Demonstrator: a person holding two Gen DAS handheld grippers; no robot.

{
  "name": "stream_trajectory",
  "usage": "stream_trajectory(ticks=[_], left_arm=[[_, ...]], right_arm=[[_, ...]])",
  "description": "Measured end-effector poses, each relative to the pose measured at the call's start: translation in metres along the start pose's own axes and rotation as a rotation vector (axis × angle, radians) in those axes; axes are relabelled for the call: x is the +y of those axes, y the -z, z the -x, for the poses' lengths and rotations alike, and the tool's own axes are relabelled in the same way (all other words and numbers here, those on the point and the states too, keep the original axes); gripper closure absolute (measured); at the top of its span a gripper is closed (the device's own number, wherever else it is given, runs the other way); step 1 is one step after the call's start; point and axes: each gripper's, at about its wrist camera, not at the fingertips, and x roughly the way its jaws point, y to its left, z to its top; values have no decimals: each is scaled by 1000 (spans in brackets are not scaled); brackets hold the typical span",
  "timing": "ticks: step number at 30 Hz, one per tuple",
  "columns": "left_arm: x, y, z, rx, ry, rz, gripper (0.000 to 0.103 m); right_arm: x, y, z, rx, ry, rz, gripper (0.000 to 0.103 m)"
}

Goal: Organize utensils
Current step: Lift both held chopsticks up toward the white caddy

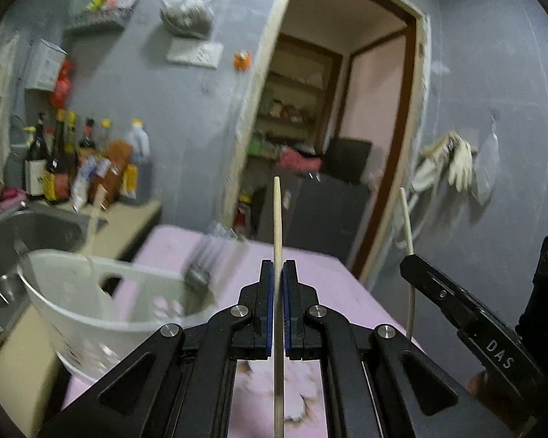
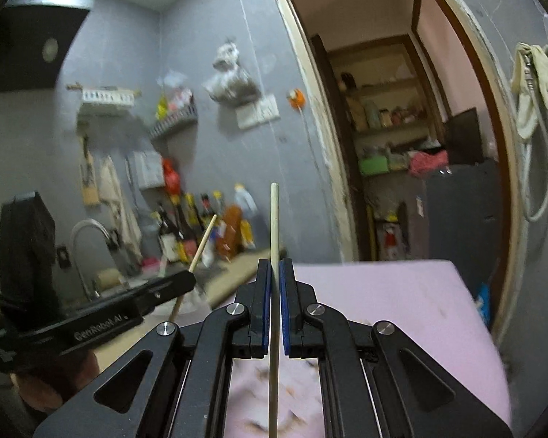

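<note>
Chopsticks upright, one clamped in each gripper's jaws.
Left gripper pinches a chopstick nearest the white basket, low to its left; right gripper pinches its chopstick above the pink table.

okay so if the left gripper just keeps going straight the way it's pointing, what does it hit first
Probably nothing close: the left gripper, shut on a chopstick, points over the pink table toward the open doorway. Depth is unclear.
</note>
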Motion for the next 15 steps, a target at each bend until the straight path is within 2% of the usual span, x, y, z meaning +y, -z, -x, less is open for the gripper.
stream_trajectory(ticks=[7, 10, 15], left_arm=[[51, -45, 6, -107, -62, 38, 101], [80, -61, 7, -137, -126, 54, 101], [124, -73, 9, -169, -174, 82, 100]], right_arm=[[32, -29, -36, -96, -109, -23, 100], [43, -39, -60, -104, -175, -80, 100], [64, -43, -81, -133, -206, -87, 100]])
